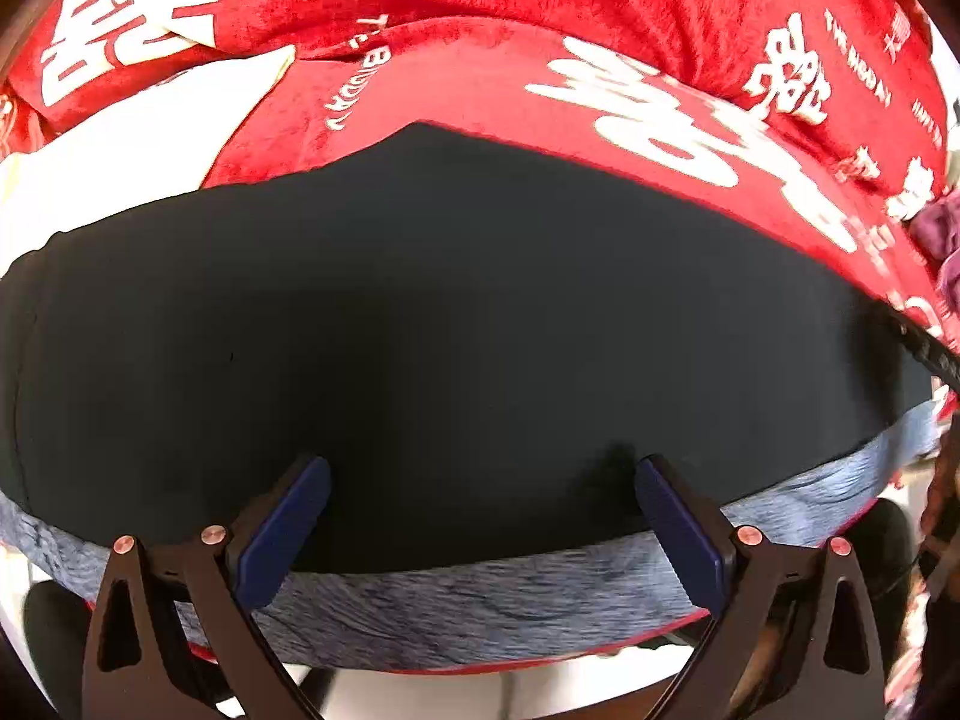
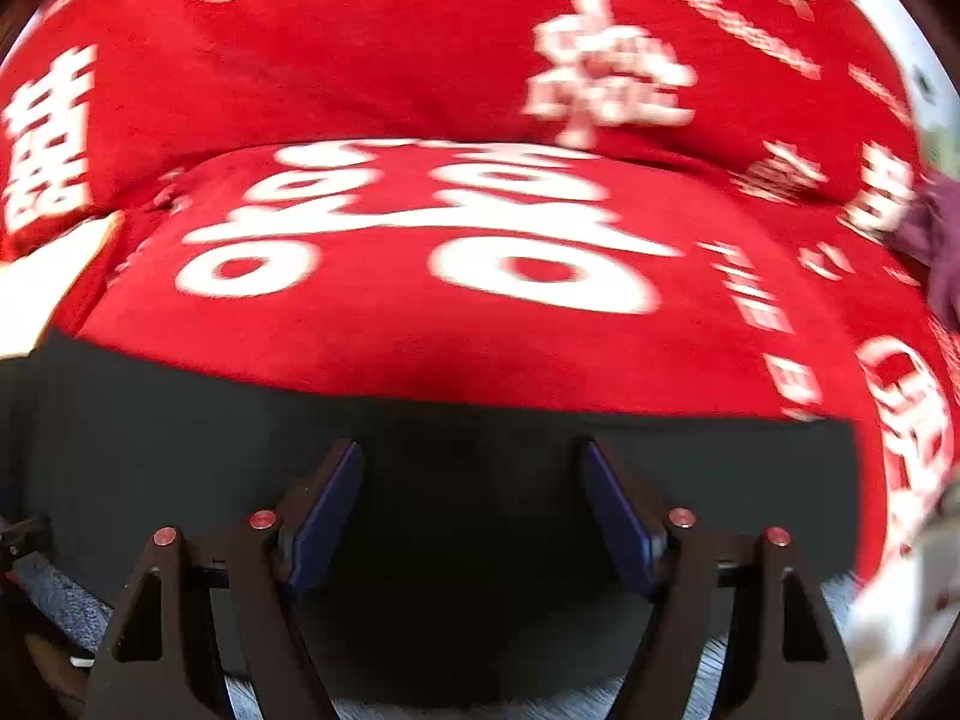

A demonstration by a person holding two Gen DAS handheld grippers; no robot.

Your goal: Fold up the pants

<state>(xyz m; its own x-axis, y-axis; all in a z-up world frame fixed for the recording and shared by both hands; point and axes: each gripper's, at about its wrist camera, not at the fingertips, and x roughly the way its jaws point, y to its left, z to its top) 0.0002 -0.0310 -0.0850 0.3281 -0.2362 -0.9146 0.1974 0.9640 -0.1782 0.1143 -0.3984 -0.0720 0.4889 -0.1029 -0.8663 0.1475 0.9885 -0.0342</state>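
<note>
Dark navy pants [image 1: 432, 312] with a heathered grey-blue waistband [image 1: 480, 606] lie flat on a red blanket. In the left wrist view my left gripper [image 1: 480, 480] is open, its blue pads [image 1: 282, 528] spread over the waistband edge, nothing between them. In the right wrist view my right gripper [image 2: 474, 462] is open too, hovering over the dark pants [image 2: 180, 450] near their far edge. A strip of the grey waistband [image 2: 66, 606] shows at lower left. That view is motion-blurred.
The red blanket [image 1: 540, 12] with white characters covers the surface and rises in folds behind the pants; it also fills the right wrist view [image 2: 420, 330]. A white patch [image 1: 120, 162] lies at left. A purple cloth [image 1: 942, 228] sits at the right edge.
</note>
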